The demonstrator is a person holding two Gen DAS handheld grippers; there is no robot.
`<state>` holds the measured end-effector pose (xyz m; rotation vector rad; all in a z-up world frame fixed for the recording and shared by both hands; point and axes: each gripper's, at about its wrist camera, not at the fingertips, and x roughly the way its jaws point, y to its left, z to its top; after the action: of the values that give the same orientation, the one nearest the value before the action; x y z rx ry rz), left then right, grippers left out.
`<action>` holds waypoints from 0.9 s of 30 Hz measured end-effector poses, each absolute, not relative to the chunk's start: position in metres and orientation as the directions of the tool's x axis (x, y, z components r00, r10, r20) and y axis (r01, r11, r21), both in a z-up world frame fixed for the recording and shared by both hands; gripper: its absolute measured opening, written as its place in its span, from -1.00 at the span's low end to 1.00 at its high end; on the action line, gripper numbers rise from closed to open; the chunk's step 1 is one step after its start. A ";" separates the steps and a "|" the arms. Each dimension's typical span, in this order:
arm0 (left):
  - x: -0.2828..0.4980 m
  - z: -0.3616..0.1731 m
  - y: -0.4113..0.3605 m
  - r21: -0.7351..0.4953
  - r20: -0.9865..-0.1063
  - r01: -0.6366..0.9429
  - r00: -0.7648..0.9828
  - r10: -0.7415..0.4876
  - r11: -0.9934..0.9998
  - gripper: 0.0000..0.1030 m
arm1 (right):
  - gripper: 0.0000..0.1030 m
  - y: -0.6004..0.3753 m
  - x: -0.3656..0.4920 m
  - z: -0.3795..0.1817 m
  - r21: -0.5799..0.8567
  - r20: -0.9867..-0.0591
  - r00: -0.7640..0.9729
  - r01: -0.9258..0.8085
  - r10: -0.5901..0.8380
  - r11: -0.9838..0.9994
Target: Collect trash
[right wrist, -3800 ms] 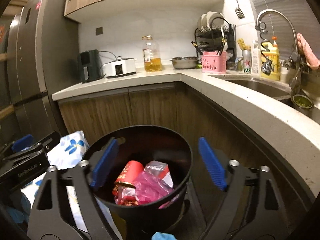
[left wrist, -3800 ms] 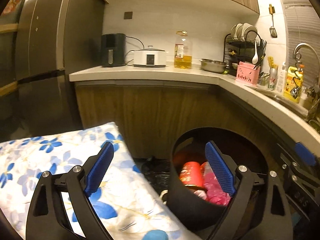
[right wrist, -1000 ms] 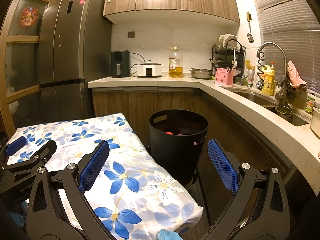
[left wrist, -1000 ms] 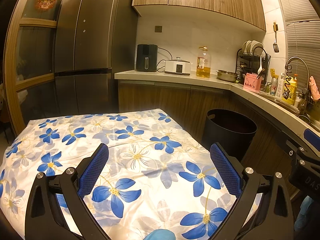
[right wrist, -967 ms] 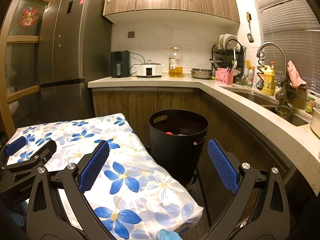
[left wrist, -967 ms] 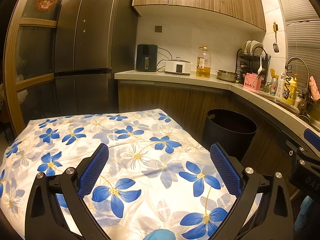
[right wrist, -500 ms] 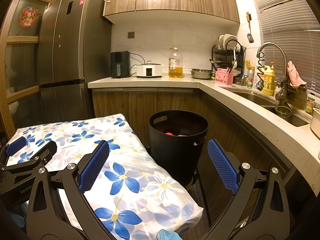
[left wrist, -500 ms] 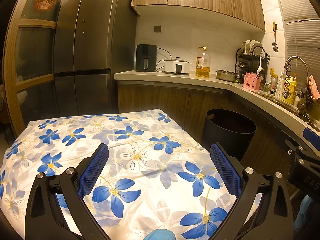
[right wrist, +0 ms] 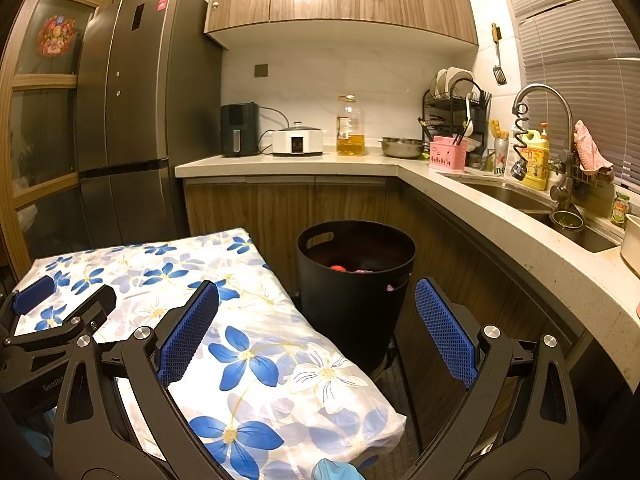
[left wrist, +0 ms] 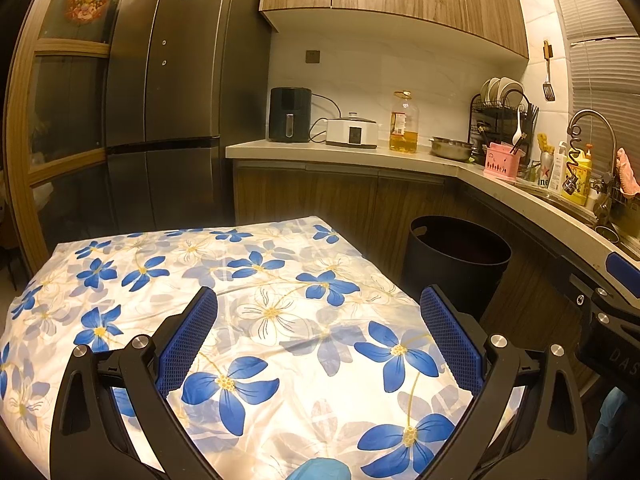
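warm overhead glare, sharp, fisheye-dark corners.

Left gripper (left wrist: 318, 334) and right gripper (right wrist: 316, 330), jaws wide apart, empty.

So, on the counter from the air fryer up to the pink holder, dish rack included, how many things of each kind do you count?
Electric appliances: 2, the black air fryer and the white cooker
Oil bottle: 1
Metal bowl: 1
Pink utensil holder: 1
Dish rack: 1
Total: 6
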<state>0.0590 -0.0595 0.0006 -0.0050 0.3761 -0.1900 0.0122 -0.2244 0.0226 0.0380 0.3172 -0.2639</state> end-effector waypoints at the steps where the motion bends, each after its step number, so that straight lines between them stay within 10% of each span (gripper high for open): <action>1: 0.059 0.000 -0.060 -0.039 -0.364 0.183 0.913 -0.185 0.982 0.88 | 0.89 -0.224 0.012 0.023 -0.005 -0.313 0.916 0.263 -0.251 0.965; 27: 0.061 -0.003 -0.070 0.015 -0.392 0.203 0.902 -0.182 0.979 0.54 | 0.89 -0.226 0.015 0.018 0.002 -0.323 0.912 0.267 -0.252 0.964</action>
<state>0.0609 -0.0701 -0.0031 0.0557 0.3997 -0.1991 0.0147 -0.2260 0.0182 0.0462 0.3261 -0.2671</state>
